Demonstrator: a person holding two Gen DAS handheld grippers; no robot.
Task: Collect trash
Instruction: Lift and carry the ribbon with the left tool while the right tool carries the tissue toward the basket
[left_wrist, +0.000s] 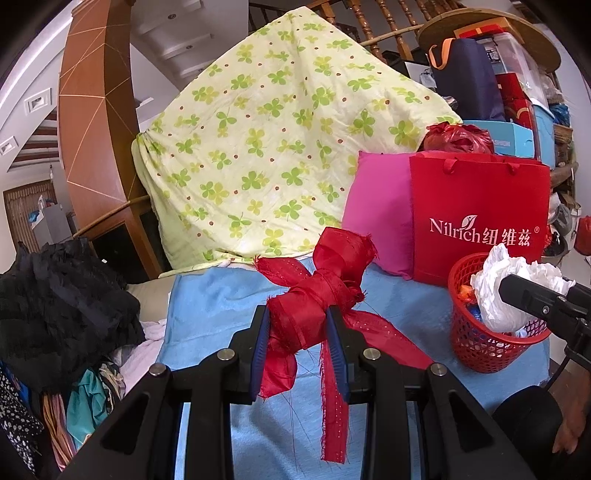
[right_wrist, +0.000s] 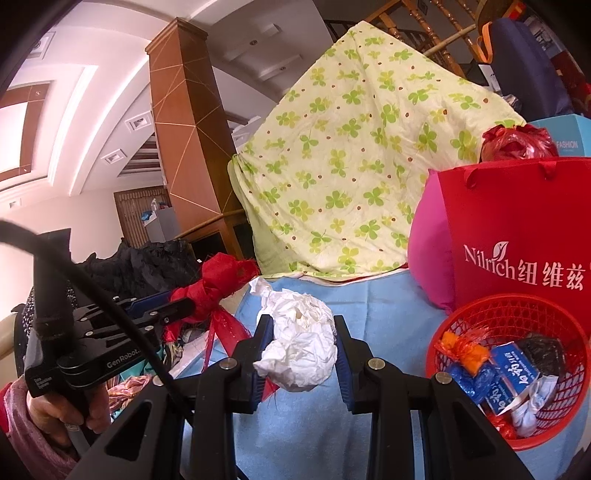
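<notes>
clamping a knotted red ribbon (left_wrist: 317, 295) between the pads of the left gripper (left_wrist: 301, 332), loose tails dangling below toward 6 o'clock, clear of the blue cloth (left_wrist: 221, 295). pinching a crumpled white tissue (right_wrist: 301, 343) in the right gripper (right_wrist: 303, 354), wad bulging above and below the pads. carrying both pieces as trash, judging by the red basket (right_wrist: 480, 306) waiting at 4 o'clock of the right view, already holding wrappers and scraps. keeping each load up off the cloth, probably so nothing drags or snags on the way over. pointing both grippers slightly downward and nearly parallel, side by side, the right one showing at 3 o'clock of the left view with the tissue over the basket's near side. gripping the left handle from below with a hand (right_wrist: 70, 410) at 8 o'clock of the right view.
</notes>
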